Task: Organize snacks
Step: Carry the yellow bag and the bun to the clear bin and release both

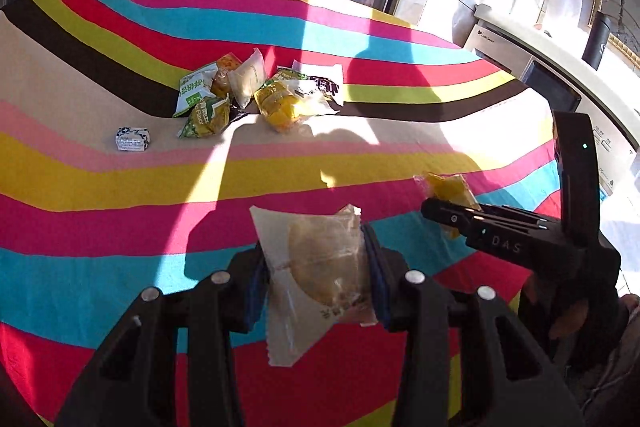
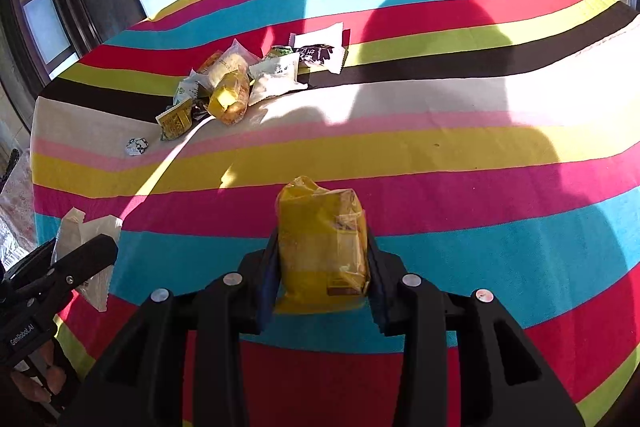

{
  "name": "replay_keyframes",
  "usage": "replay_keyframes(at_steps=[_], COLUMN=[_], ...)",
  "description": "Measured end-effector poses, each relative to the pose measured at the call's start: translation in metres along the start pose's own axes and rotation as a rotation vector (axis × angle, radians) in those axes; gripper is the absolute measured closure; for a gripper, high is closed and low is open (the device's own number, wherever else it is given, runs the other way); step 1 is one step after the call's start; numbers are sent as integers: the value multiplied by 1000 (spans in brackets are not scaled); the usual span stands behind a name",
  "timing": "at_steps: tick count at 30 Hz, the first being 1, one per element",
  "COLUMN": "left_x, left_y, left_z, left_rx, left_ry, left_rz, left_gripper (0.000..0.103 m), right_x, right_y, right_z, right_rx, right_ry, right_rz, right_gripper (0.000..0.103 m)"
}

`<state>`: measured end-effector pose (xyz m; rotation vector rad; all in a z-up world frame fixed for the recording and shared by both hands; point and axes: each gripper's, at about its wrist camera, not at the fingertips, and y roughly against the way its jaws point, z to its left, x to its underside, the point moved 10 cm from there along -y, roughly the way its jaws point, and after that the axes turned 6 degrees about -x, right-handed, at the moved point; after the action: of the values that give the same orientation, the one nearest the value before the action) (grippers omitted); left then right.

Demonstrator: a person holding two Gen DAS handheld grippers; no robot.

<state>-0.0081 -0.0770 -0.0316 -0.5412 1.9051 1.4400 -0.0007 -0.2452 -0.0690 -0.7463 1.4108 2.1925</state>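
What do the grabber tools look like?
Both are black plastic. The left gripper and right gripper each have two fingers lined with blue pads, on angled arms with round silver rivets. Seen from the side, the right one bears the letters DAS and small green lights; the left one reads GenRobot.AI.

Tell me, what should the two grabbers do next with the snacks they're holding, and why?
Probably lower both and set the snacks down on the striped cloth nearby. The left gripper is clamped on a clear-wrapped pastry and the right gripper on a yellow snack pack, both held above bare cloth, while the snack pile waits farther back.
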Motion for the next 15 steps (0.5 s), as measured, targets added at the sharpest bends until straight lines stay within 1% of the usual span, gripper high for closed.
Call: replay_keyframes(at_steps=[6, 10, 15], left_x=[11, 12, 15], left_y=[0, 0, 4], left_z=[-18, -22, -29], left_rx=[23, 24, 25], left_ry=[-36, -44, -71], left_rz=[20, 28, 36], left_gripper=[60, 60, 60], right_x=[-4, -6, -1], right_y=[7, 16, 37], right_z=[-2, -3, 3], right_rx=[-32, -45, -85], right_ry=[-37, -54, -67], right_rz=[-42, -79, -90], right_gripper=[65, 65, 65])
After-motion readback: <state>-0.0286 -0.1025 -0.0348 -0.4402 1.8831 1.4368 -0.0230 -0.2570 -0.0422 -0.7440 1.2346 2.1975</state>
